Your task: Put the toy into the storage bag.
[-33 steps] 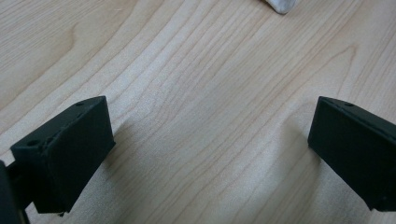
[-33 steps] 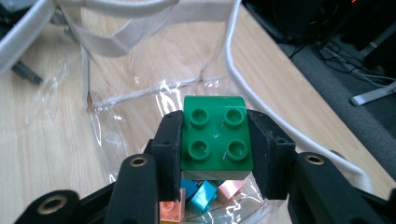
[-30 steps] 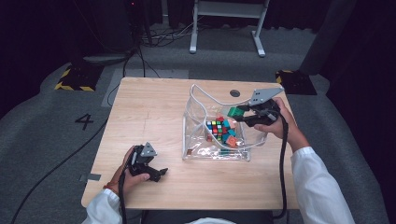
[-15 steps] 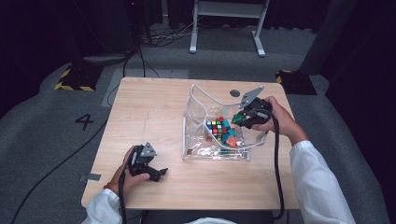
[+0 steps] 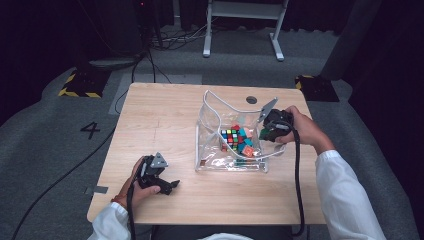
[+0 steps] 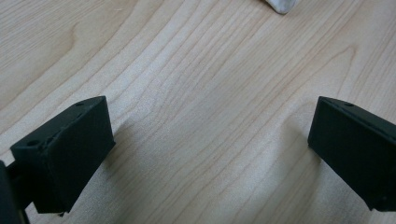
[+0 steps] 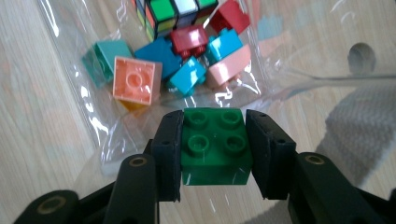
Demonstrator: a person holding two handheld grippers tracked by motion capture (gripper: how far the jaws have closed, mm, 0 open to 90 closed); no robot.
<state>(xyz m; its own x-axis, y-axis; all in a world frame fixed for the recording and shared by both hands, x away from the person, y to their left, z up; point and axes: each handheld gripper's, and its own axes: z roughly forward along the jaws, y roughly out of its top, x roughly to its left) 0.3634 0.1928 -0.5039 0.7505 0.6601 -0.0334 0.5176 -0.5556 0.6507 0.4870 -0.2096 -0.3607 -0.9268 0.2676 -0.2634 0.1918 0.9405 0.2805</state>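
A clear plastic bag (image 5: pixel 216 111) stands open on the wooden table (image 5: pixel 165 120), holding a colour cube (image 5: pixel 231 138) and several toy bricks (image 5: pixel 244 146). My right gripper (image 5: pixel 263 134) hangs at the bag's right rim, shut on a green brick (image 7: pixel 214 144) with four studs; the bricks (image 7: pixel 187 74) and the cube (image 7: pixel 173 11) lie just below it in the right gripper view. My left gripper (image 5: pixel 169 186) rests on the table near the front left, jaws wide open with bare wood (image 6: pixel 210 140) between them.
A round hole (image 5: pixel 251 100) sits in the table behind the bag. A grey carpet floor with cables (image 5: pixel 55 175) surrounds the table, and a metal stand (image 5: pixel 240 20) is at the back. A small pale object (image 6: pixel 280 4) lies ahead of the left gripper.
My right gripper has sunk and shifted left with the green brick, from above the bag's right rim down to it. The left gripper has stayed put.
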